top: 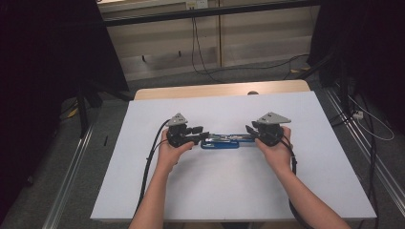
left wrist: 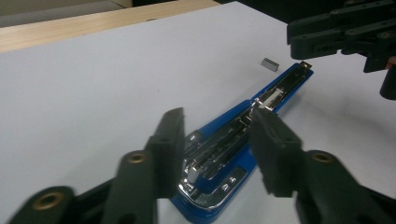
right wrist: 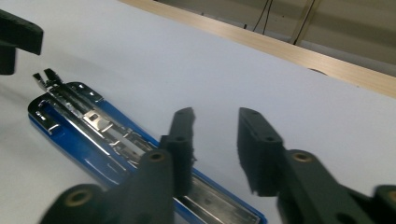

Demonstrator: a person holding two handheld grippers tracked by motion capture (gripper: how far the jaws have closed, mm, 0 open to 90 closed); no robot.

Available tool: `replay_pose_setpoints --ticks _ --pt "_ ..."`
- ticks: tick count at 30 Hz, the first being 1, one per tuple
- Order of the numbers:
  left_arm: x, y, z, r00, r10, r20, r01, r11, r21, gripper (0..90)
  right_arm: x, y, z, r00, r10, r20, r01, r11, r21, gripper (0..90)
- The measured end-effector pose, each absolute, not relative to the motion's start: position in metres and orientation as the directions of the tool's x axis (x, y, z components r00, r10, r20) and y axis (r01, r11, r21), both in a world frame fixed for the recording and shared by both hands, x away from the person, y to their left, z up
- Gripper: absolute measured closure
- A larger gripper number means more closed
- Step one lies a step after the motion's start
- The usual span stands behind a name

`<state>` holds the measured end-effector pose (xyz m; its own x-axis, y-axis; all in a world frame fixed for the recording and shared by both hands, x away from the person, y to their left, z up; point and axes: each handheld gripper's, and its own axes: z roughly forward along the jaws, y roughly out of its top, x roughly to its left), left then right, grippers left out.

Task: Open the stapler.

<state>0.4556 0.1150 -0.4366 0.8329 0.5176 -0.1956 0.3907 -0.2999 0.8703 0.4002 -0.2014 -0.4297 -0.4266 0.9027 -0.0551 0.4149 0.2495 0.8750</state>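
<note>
A blue stapler (top: 224, 141) lies opened out flat at the middle of the white table top (top: 229, 186), its shiny metal inner parts facing up. My left gripper (top: 203, 135) is at its left end and my right gripper (top: 249, 131) at its right end. In the left gripper view the jaws (left wrist: 219, 135) stand apart over the stapler's near end (left wrist: 210, 168), not pressing on it. In the right gripper view the jaws (right wrist: 215, 140) are apart with bare table between them, and the stapler (right wrist: 84, 121) runs under the left jaw. A small grey staple strip (left wrist: 269, 64) lies beside the far end.
A wooden table edge (top: 215, 89) shows beyond the white top. Dark stands and curtains flank the table, metal rails (top: 71, 176) run along the floor on both sides, and cables (top: 367, 124) trail on the floor at right and behind.
</note>
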Motion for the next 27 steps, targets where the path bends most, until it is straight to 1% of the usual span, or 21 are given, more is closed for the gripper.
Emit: replay_pose_setpoints --ticks 1,2,4,6,7,9,10,16,19,27 --pt "0.455 0.115 -0.436 0.834 0.519 -0.185 0.385 -0.309 0.870 51.0 0.400 -0.204 -0.428 -0.418 0.907 -0.049 0.419 0.241 0.876 56.8" --pt "0.454 0.115 -0.435 0.834 0.525 -0.173 0.381 -0.320 0.868 46.4 0.401 -0.206 -0.427 -0.418 0.907 -0.047 0.413 0.236 0.880 52.2" --pt "0.454 0.116 -0.434 0.828 0.535 -0.168 0.384 -0.324 0.865 35.5 0.401 -0.211 -0.425 -0.428 0.903 -0.040 0.400 0.229 0.888 48.4" --pt "0.453 0.118 -0.433 0.816 0.550 -0.177 0.404 -0.324 0.855 29.5 0.402 -0.215 -0.422 -0.415 0.907 -0.065 0.394 0.244 0.886 39.9" --pt "0.452 0.119 -0.432 0.813 0.556 -0.175 0.405 -0.324 0.855 26.5 0.403 -0.218 -0.421 -0.409 0.911 -0.056 0.400 0.234 0.886 36.1" --pt "0.452 0.120 -0.432 0.809 0.563 -0.171 0.404 -0.320 0.857 19.2 0.404 -0.221 -0.421 -0.403 0.914 -0.042 0.410 0.221 0.885 34.8" --pt "0.451 0.123 -0.431 0.802 0.572 -0.171 0.408 -0.316 0.856 17.4 0.406 -0.227 -0.419 -0.383 0.923 -0.045 0.410 0.214 0.887 31.7" --pt "0.451 0.128 -0.430 0.790 0.591 -0.164 0.404 -0.300 0.864 10.4 0.414 -0.241 -0.420 -0.339 0.941 -0.015 0.448 0.175 0.877 23.5" --pt "0.450 0.129 -0.428 0.791 0.594 -0.150 0.395 -0.306 0.866 9.0 0.416 -0.245 -0.425 -0.323 0.946 -0.027 0.461 0.183 0.868 22.3" --pt "0.449 0.134 -0.424 0.785 0.605 -0.137 0.389 -0.309 0.868 8.8 0.418 -0.257 -0.439 -0.276 0.961 -0.019 0.494 0.159 0.855 20.0"
